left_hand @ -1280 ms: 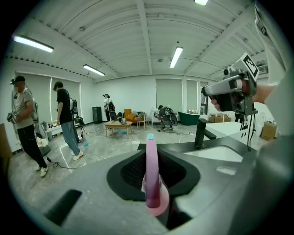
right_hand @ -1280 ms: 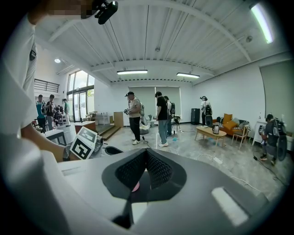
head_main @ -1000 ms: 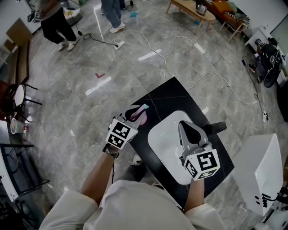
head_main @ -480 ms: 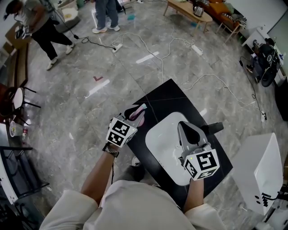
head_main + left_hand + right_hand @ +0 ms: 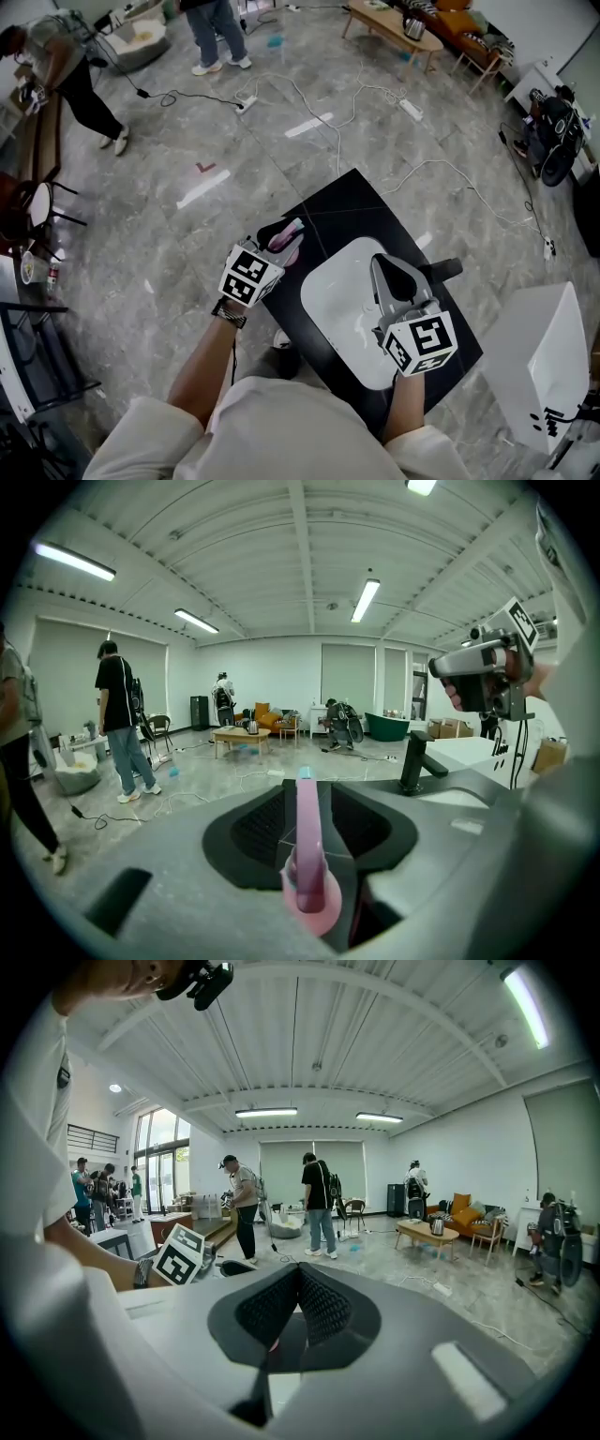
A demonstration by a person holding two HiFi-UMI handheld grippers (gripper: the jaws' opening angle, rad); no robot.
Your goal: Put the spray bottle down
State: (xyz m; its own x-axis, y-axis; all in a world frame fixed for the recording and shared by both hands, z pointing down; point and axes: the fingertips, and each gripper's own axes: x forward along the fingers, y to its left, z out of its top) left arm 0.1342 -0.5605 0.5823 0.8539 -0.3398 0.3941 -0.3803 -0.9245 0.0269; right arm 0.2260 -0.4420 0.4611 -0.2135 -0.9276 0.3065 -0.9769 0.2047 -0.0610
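Note:
A pink spray bottle (image 5: 288, 240) with a pale blue nozzle tip stands on the black counter (image 5: 349, 201), left of the white sink basin (image 5: 330, 281). My left gripper (image 5: 275, 240) is around it with its jaws opening. In the left gripper view the bottle (image 5: 307, 855) stands between the pads (image 5: 262, 825) with dark gaps on both sides. My right gripper (image 5: 392, 266) hovers over the basin, and in the right gripper view its jaws (image 5: 298, 1277) meet at the tips with nothing held.
A black faucet (image 5: 450, 267) stands at the basin's far right edge. A white box (image 5: 546, 349) sits to the right of the counter. Cables and power strips (image 5: 412, 101) trail over the marble floor. People (image 5: 214, 33) stand far off, near a low wooden table (image 5: 392, 22).
The left gripper's jaws have spread apart from the pink bottle, which stays standing on the counter. The right gripper has kept still. People in the background have walked on.

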